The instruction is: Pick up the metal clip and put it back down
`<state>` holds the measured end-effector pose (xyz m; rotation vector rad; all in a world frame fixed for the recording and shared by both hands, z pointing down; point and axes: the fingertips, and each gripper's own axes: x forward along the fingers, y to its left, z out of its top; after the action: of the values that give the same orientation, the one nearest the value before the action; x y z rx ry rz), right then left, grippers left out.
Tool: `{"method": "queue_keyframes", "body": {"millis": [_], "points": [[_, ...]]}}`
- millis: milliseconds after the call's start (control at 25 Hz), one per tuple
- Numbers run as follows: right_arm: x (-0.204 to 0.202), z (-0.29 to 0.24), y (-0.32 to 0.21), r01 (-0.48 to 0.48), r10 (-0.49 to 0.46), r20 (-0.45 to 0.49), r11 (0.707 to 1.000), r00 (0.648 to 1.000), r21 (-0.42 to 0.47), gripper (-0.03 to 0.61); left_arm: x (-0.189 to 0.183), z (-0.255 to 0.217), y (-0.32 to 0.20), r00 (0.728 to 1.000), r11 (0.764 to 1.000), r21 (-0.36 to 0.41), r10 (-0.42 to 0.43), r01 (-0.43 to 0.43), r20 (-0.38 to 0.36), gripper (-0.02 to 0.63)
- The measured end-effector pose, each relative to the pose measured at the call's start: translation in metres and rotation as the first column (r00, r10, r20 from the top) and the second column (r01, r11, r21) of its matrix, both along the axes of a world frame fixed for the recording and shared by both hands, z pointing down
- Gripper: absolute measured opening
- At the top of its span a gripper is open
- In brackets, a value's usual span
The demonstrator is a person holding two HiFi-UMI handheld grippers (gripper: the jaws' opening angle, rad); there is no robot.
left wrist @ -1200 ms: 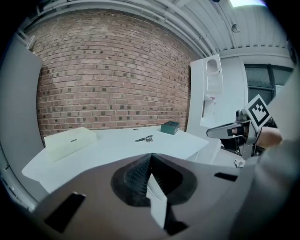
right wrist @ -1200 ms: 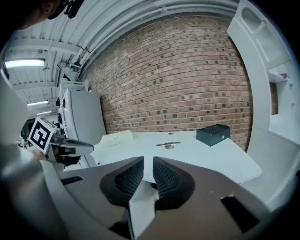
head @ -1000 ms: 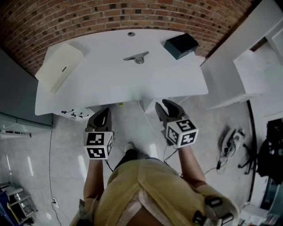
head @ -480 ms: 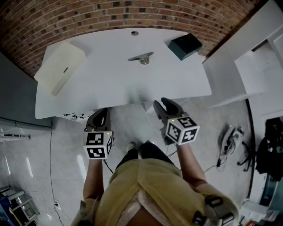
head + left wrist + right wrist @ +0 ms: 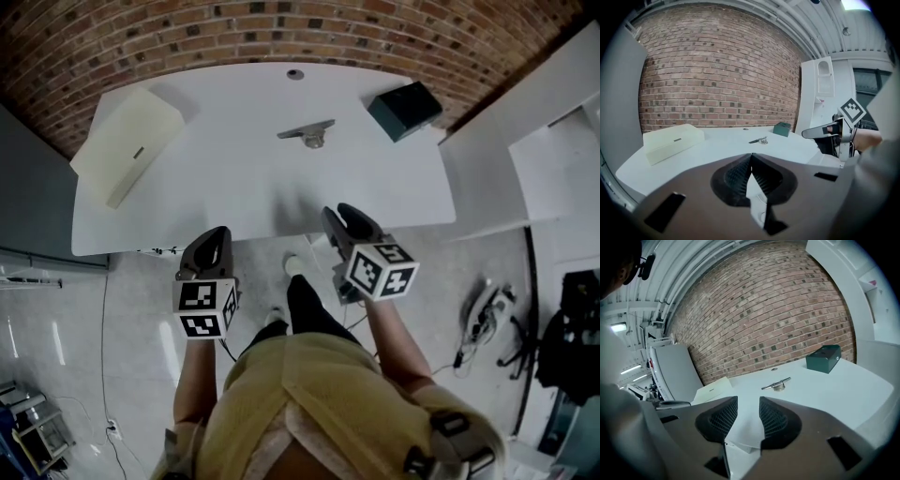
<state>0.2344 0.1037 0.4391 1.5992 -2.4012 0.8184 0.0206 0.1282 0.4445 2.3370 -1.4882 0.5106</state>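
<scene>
The only print you can read here is the black-and-white square marker pattern on each cube.

The thin metal clip lies flat on the white table, past the middle towards 12 o'clock. The dark green box sits at its 2 o'clock and the cream rectangular case at its 9 o'clock, both well apart from it. Bare tabletop lies all round the clip.

Your left gripper hangs at the table's near edge, its jaws pressed together on nothing. Your right gripper reaches over that edge with its jaws spread wide and nothing between them.

Only the head view shows the floor at 6 o'clock. The left gripper view alone catches the right gripper's marker cube at 3 o'clock.
</scene>
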Motion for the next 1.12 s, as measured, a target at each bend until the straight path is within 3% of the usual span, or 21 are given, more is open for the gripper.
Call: {"method": "queue_keyframes", "body": {"millis": [600, 1120], "points": [[0.035, 0.021, -0.116, -0.024, 0.036, 0.116, 0.995, 0.993, -0.099, 0.123, 0.047, 0.004, -0.103, 1.0, 1.0, -0.011, -0.014, 0.015, 0.014, 0.003], [0.035, 0.053, -0.181, 0.011, 0.033, 0.208, 0.978, 0.978, -0.207, 0.123, 0.065, 0.021, -0.162, 0.998, 0.997, -0.05, -0.06, 0.061, 0.034, 0.003]]}}
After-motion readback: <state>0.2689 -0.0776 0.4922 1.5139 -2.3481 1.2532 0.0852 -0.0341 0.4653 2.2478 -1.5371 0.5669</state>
